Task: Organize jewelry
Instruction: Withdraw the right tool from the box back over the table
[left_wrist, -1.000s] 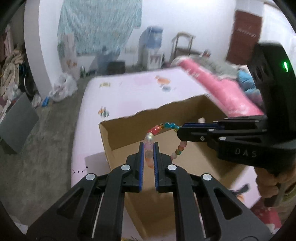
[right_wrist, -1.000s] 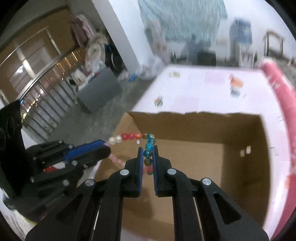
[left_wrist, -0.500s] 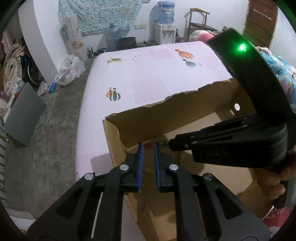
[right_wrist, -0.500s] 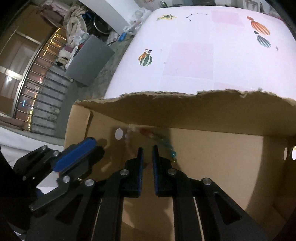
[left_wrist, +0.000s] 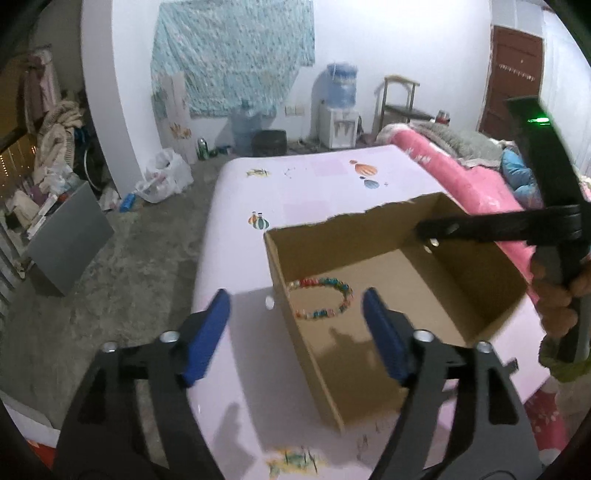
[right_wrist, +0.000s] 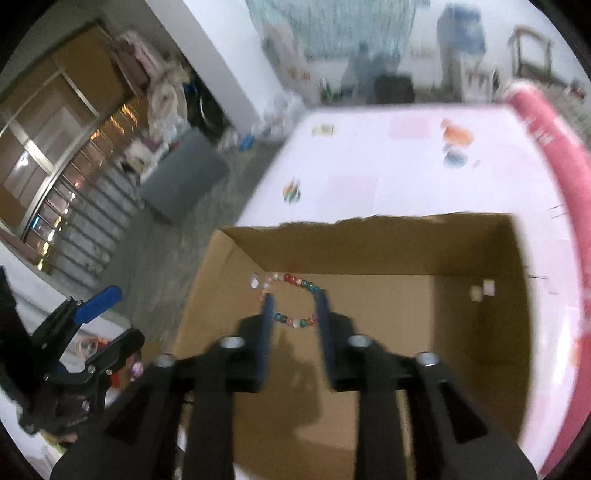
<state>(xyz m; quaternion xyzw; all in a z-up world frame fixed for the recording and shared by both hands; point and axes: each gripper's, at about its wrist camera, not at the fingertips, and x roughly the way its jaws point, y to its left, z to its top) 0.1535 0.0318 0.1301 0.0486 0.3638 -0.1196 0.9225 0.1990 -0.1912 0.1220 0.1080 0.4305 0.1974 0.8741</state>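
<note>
Beaded bracelet (left_wrist: 322, 298), multicoloured, lying as a closed ring on the floor of open cardboard box (left_wrist: 397, 295), near the box's far-left corner. Left tool (left_wrist: 296, 319) raised above the box's near-left wall, jaws opening and already spread wide, blue pads (left_wrist: 207, 334) clear of everything, nothing between them; bracelet seen beyond and below the gap. Right tool (right_wrist: 294, 308) poised over the box interior, jaws opening, partly spread, empty; bracelet ring framed behind the two fingertips, lying loose on the cardboard and not gripped. Right tool visible in the left view at the box's far-right corner, held by a hand (left_wrist: 554, 291). Left tool visible in the right view outside the box's left wall (right_wrist: 99, 314). Box resting on pink patterned worktop (left_wrist: 314, 184); red-pink blanket (left_wrist: 461, 177) along the worktop's right edge. Right view motion-blurred.
</note>
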